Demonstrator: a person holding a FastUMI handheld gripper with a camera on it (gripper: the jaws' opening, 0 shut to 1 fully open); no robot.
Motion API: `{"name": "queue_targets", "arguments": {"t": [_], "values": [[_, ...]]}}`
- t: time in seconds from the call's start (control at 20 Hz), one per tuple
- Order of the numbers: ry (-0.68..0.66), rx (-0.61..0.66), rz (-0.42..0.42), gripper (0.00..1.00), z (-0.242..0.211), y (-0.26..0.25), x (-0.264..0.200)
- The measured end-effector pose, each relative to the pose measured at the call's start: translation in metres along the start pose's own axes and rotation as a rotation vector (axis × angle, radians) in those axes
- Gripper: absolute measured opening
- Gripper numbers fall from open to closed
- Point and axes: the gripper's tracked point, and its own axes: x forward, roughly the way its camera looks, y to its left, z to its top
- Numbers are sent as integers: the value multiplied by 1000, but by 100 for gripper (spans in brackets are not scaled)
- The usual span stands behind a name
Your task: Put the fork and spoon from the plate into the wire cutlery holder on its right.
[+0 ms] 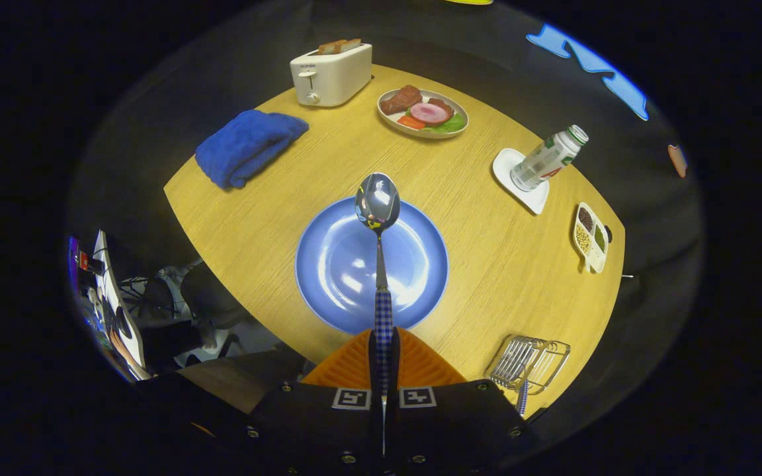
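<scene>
At the bottom centre of the frame the gripper has its fingers closed on the checked handle of a spoon, whose shaft runs straight up the middle of the picture and whose polished bowl hangs over the far rim of a blue plate. The grip sits low on the handle, a hold that leaves the bowl end free and keeps the spoon in line with the fingers, likely so it can be tipped into a narrow slot. The plate lies at the centre of a round wooden counter and its face shows bare around the spoon. At the lower right, near the counter's edge, stands the wire cutlery holder, with a second checked handle, apparently the fork, poking from it toward the camera; its head is too small to make out. Judging by that, one utensil already rests in the holder and the spoon is the one left to carry across to the right. Set back out of the way are a folded blue towel at upper left, a toaster with bread, a plate of food, a bottle on a white coaster and a small divided dish at right.
</scene>
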Motion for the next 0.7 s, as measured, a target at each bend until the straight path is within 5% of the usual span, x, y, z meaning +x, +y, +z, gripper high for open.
{"name": "queue_targets", "arguments": {"t": [0.35,0.7], "values": [[-2,50,-55,2,-23,-33,-43],[57,142,-199,2,-77,-113,-98]]}}
